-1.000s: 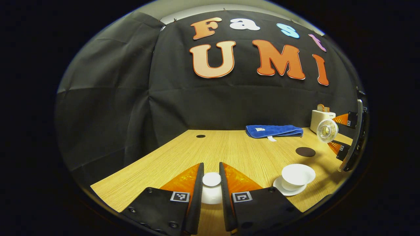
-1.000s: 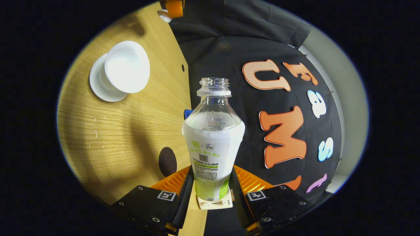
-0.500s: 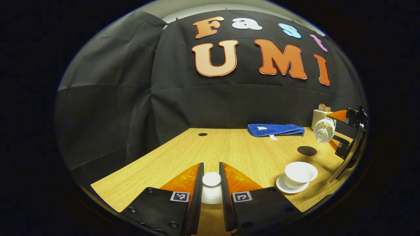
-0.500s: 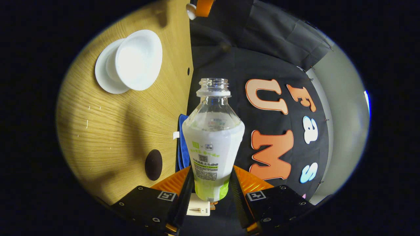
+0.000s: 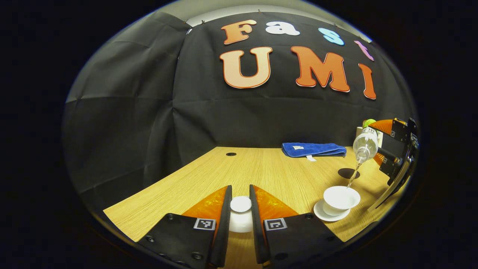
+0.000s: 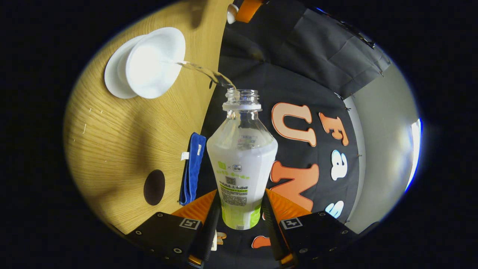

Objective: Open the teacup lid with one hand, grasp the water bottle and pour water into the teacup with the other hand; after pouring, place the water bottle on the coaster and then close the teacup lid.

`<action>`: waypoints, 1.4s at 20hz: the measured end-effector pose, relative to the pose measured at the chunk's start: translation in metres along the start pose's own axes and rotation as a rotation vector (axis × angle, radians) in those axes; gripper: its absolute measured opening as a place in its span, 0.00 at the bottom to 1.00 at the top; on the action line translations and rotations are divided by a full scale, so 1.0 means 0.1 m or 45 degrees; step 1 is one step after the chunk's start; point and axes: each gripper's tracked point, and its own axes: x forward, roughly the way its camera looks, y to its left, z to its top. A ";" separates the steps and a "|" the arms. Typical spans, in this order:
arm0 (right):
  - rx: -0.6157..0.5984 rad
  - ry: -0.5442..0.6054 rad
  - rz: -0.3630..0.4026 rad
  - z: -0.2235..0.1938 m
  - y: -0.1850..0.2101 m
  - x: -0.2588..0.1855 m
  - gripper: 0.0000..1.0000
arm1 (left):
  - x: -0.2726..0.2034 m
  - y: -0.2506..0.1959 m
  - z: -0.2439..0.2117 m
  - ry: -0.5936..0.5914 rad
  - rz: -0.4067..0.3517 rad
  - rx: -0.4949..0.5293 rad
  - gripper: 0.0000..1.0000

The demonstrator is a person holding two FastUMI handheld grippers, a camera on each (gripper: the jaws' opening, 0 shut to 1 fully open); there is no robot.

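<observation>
My left gripper point(image 5: 240, 209) is shut on the white teacup lid point(image 5: 240, 204), held just above the table near its front. The white teacup point(image 5: 340, 197) stands uncovered on its saucer point(image 5: 322, 213) to the right. My right gripper point(image 6: 239, 215) is shut on the clear water bottle point(image 6: 242, 157), tipped on its side with its open mouth toward the teacup point(image 6: 155, 61). A thin stream of water point(image 6: 201, 71) runs from the mouth into the cup. In the left gripper view the bottle point(image 5: 365, 142) hangs above the cup in the right gripper point(image 5: 388, 149). The dark round coaster point(image 5: 348, 173) lies behind the cup.
A folded blue towel point(image 5: 313, 149) lies at the back of the wooden table point(image 5: 269, 172), also seen as a blue towel point(image 6: 191, 168) beside the coaster point(image 6: 154, 186). A small white box point(image 5: 359, 130) stands at the far right behind the bottle.
The right gripper has tipped the bottle further down toward the cup and water now streams out of it. The left gripper with the lid has stayed put.
</observation>
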 end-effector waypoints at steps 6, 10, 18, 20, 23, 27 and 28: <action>-0.084 -0.048 -0.078 0.00 -0.23 0.09 0.63 | -0.01 0.00 0.04 -0.010 0.001 0.002 0.33; -0.141 -0.084 -0.124 0.03 -0.36 0.13 0.63 | -0.02 0.01 0.04 -0.007 0.002 0.000 0.33; -0.288 -0.150 -0.249 0.09 -0.62 0.19 0.63 | 0.00 0.03 0.06 -0.007 0.002 -0.002 0.33; -0.311 -0.164 -0.275 0.09 -0.65 0.19 0.63 | 0.00 0.04 0.07 -0.009 0.003 -0.006 0.33; -0.351 -0.181 -0.300 0.10 -0.68 0.17 0.60 | 0.02 0.04 0.04 -0.005 0.004 -0.007 0.33; -0.394 -0.230 -0.360 0.22 -0.73 0.15 0.63 | -0.01 0.03 0.08 -0.016 -0.008 -0.004 0.33; -0.405 -0.238 -0.363 0.25 -0.71 0.14 0.63 | -0.02 0.03 0.08 -0.016 -0.007 -0.003 0.34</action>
